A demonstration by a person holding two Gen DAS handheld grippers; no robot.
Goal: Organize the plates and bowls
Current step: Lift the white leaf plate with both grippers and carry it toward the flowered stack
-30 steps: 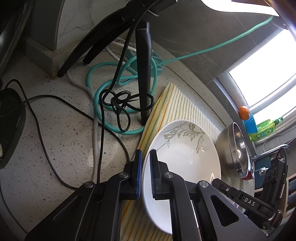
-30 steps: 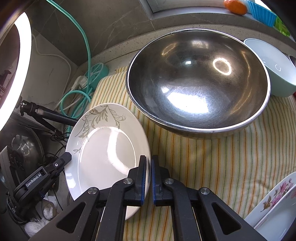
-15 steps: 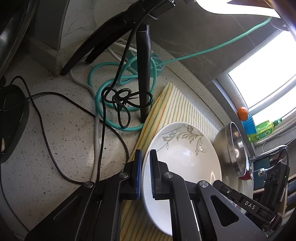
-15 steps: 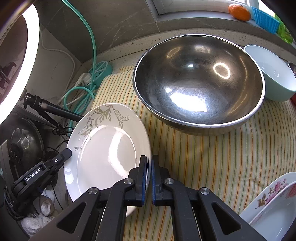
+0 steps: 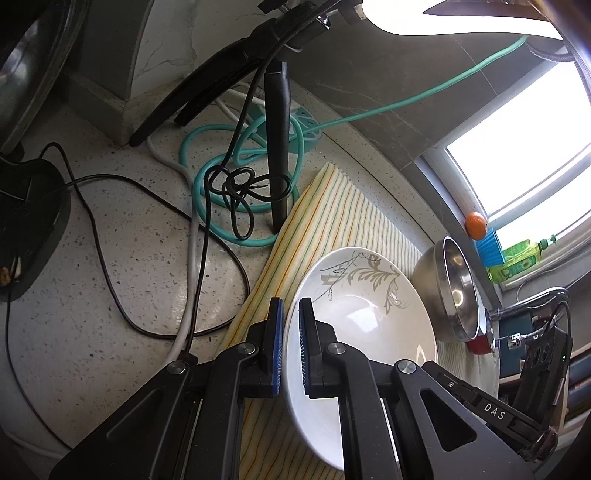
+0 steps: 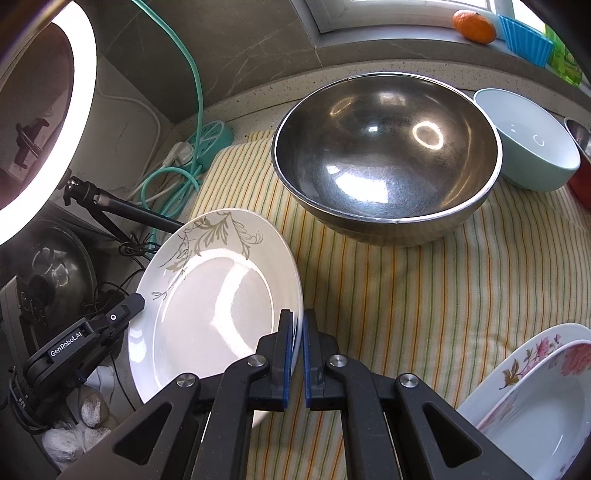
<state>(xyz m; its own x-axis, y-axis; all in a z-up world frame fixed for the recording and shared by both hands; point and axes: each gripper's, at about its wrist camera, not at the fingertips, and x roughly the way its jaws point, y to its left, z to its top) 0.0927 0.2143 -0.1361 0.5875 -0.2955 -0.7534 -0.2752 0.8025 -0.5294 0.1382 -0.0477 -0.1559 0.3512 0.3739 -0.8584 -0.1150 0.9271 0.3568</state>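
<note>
White plate (image 6: 214,295) with a grey leaf print, left of the right claw (image 6: 297,354). Beyond it, a silver bowl (image 6: 386,162) on a yellow-green striped cloth (image 6: 424,295).

Right view: flowered dish (image 6: 532,391) is cut off by the bottom-right edge, red thing (image 6: 580,184) behind the pale green bowl (image 6: 532,147) shows only a sliver at the right edge, can't tell what it is. White plate (image 6: 218,295) near rim is hidden behind both grippers' fingers, so contact w/ the blue pads (image 6: 286,354) isn't fully visible there. Left view: ring light (image 5: 461,18) is blown out & cropped at top, steel bowl (image 5: 454,291) partly behind plate.
</note>
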